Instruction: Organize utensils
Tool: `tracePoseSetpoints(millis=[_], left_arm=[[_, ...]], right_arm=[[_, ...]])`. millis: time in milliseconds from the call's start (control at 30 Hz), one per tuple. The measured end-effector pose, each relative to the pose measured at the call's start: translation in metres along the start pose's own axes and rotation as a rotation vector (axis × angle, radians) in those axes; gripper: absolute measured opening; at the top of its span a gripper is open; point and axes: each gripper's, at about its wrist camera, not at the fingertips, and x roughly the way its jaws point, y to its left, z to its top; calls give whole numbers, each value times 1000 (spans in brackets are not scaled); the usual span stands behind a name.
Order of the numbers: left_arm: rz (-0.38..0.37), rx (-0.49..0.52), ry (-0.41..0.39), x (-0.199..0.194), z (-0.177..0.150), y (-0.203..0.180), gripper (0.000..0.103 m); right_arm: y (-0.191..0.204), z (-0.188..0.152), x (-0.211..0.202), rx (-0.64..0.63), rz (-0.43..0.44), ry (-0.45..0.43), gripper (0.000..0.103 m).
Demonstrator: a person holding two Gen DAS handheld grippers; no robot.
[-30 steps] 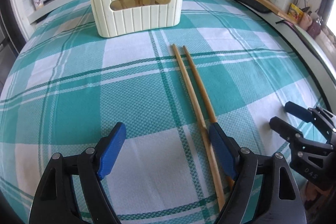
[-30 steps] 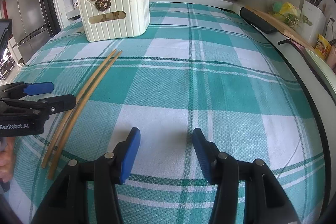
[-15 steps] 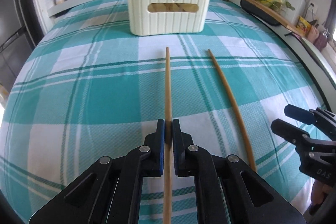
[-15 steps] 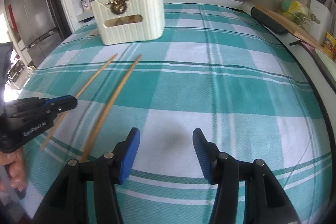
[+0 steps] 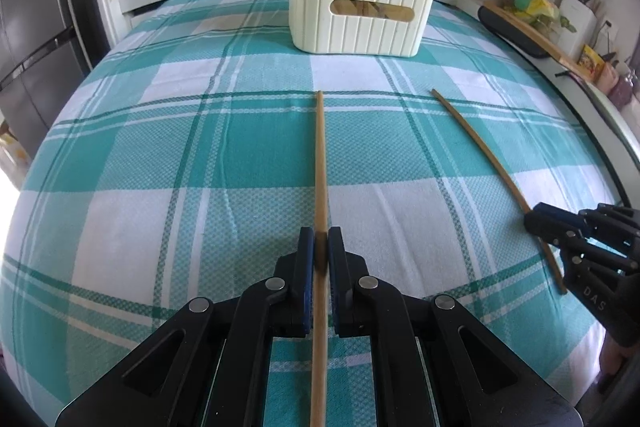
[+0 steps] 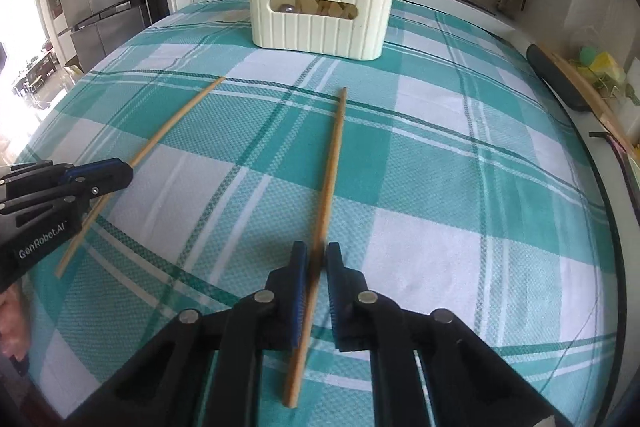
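Chopsticks are the business of this moment, one in each gripper. The left gripper (image 5: 319, 247) has its two blue fingers pinched on a chopstick (image 5: 320, 163) near its thick end, the long shaft running straight ahead over the green-checked tablecloth (image 5: 160, 163) toward the cream holder (image 5: 362, 15). The right gripper (image 6: 316, 259) is likewise clamped on the second chopstick (image 6: 331, 171), gripped a little way up from the near end so that a short tail sticks out behind the fingers. Both sticks seem low over the cloth or just resting on it; whether the far tips have left the surface cannot be told. The holder stands upright at the far side of the table, well apart from both tips, with other chopsticks and a spoon already poking out of its top. So the pickup step looks done and the carry is next. That calls for lifting both sticks clear, swinging the tips up and over the holder's rim, and lowering them in upright. Thin round sticks may pivot in so narrow a pinch, so steady wrists would help.
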Motion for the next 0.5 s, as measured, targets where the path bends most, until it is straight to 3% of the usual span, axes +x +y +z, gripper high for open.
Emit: tracePoseSetpoints(millis=[100,167,200,267,300,500], left_arm=[[11,8,-5,-2,-1,-1,26],[27,12,-14,-3,-1,-2,48],[33,16,-18,-3,-2,-3,50],[36,21,-16,-2,-2,-4,52],[38,21,-13,-2,-2,-4,53],[42,29,-5,-2,-4,-5,57]], right_arm=[[-22,-12,-7,30,-52,12,10],[-34,-19,-13,61,-56,4,14],[-39,-21,-16,77,-52,-6,17],[-47,-26,-21,111,-49,-28,51],[-49,-29,-23,124,-53,-42,56],[-45,-34,-19,102,-62,-34,57]])
